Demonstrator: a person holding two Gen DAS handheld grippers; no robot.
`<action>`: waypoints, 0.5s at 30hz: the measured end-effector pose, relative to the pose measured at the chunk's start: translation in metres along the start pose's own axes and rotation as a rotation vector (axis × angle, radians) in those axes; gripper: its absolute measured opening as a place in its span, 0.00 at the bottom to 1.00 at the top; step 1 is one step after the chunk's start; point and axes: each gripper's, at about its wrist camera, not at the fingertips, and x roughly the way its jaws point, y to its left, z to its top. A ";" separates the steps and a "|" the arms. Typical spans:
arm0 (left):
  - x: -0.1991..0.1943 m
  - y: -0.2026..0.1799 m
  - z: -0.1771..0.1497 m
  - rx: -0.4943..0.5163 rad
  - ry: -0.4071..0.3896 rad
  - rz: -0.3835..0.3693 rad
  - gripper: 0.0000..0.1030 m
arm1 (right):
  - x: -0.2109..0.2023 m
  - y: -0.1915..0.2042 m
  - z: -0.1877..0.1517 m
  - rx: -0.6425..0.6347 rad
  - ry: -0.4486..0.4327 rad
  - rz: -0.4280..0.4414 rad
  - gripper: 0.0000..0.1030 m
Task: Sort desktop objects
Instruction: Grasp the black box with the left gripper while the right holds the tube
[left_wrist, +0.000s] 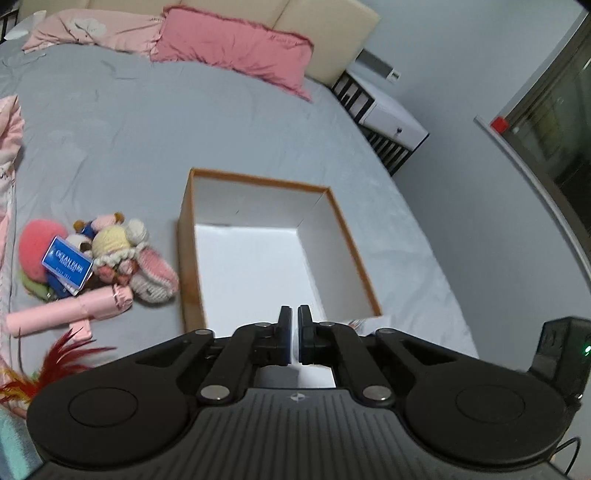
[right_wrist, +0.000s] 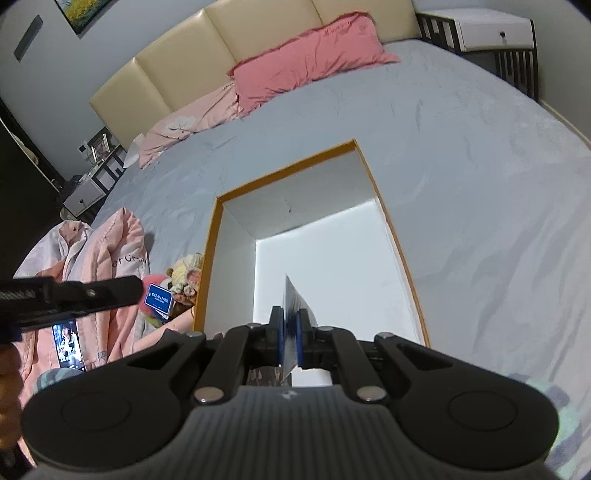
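An open box with an orange rim and white inside sits on the grey bed; it also shows in the right wrist view. My left gripper is shut and empty, over the box's near edge. My right gripper is shut on a thin flat card or packet, held edge-on above the box's near end. Left of the box lies a pile of crocheted toys, a blue "Ocean Park" card box and a pink folded umbrella.
Pink pillows lie at the headboard. Pink clothing and a phone lie at the bed's left side. Red feathers are near my left gripper. The left gripper's body shows in the right wrist view. A nightstand stands right of the bed.
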 end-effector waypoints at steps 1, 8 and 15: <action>0.000 0.004 -0.001 0.000 0.010 0.010 0.03 | 0.000 -0.001 -0.001 -0.003 0.000 0.000 0.06; -0.001 0.028 -0.018 0.054 0.043 0.129 0.59 | 0.010 -0.005 -0.006 0.008 0.032 0.014 0.06; 0.018 0.056 -0.034 -0.048 0.124 0.026 0.73 | 0.012 -0.001 -0.010 -0.001 0.036 0.005 0.06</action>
